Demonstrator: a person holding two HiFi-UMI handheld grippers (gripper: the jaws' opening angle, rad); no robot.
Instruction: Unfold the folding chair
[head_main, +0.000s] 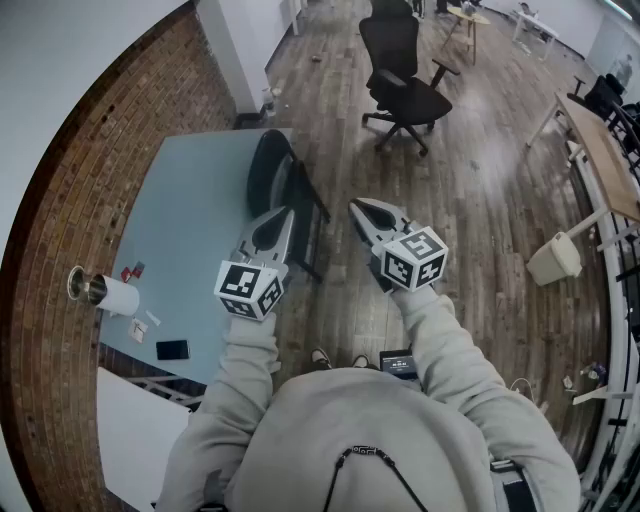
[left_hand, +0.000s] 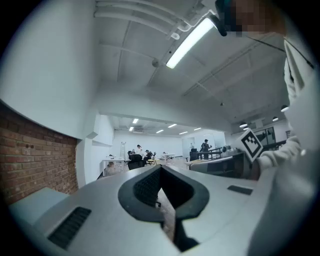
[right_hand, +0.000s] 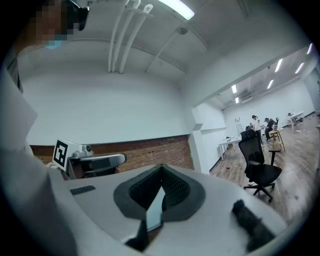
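A black folding chair (head_main: 272, 168) stands folded on the wood floor, leaning against the edge of a light blue table (head_main: 190, 220); its rounded back is uppermost. Both grippers are held level above and in front of it, touching nothing. In the head view my left gripper (head_main: 286, 212) is shut, with its tip over the chair's frame. My right gripper (head_main: 356, 205) is shut too, just right of the chair. In each gripper view the jaws meet at a point, left gripper (left_hand: 160, 168), right gripper (right_hand: 161, 168), with nothing between them. The chair is out of sight in both gripper views.
A black office chair (head_main: 405, 85) stands farther out on the floor. On the blue table are a paper cup (head_main: 105, 293), small cards and a dark phone (head_main: 172, 349). A brick wall (head_main: 60, 200) curves along the left. A white bin (head_main: 555, 258) and a wooden desk (head_main: 600, 160) are at the right.
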